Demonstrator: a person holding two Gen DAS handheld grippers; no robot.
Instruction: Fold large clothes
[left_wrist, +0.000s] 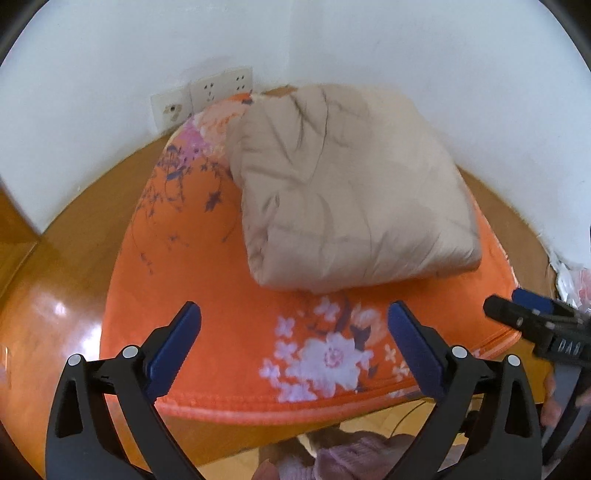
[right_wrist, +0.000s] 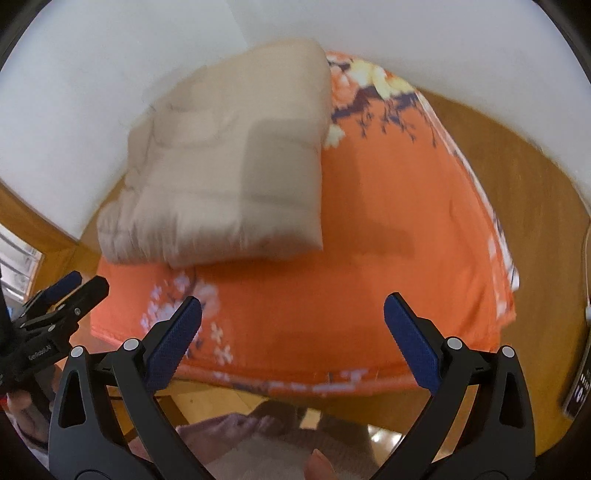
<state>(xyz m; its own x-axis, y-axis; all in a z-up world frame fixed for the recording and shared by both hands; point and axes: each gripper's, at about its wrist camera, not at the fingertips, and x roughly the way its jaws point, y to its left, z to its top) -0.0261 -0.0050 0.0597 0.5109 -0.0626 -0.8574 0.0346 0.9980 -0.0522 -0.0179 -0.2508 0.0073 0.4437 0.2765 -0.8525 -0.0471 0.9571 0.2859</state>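
A beige padded garment (left_wrist: 343, 192) lies folded into a thick square bundle on an orange floral cloth (left_wrist: 221, 288) that covers a table. It also shows in the right wrist view (right_wrist: 229, 173), at the cloth's far left part (right_wrist: 369, 240). My left gripper (left_wrist: 293, 317) is open and empty, held above the cloth's near edge, short of the bundle. My right gripper (right_wrist: 293, 314) is open and empty, above the near edge to the right of the bundle. Each gripper shows at the side of the other's view: the right one (left_wrist: 535, 321), the left one (right_wrist: 62, 299).
White walls close behind and beside the table, with wall sockets (left_wrist: 210, 90) at the back left. Wooden floor (left_wrist: 44, 314) around the table. A pink-clad person's lap (left_wrist: 351, 454) below the near edge. A dark device (right_wrist: 580, 391) at the far right.
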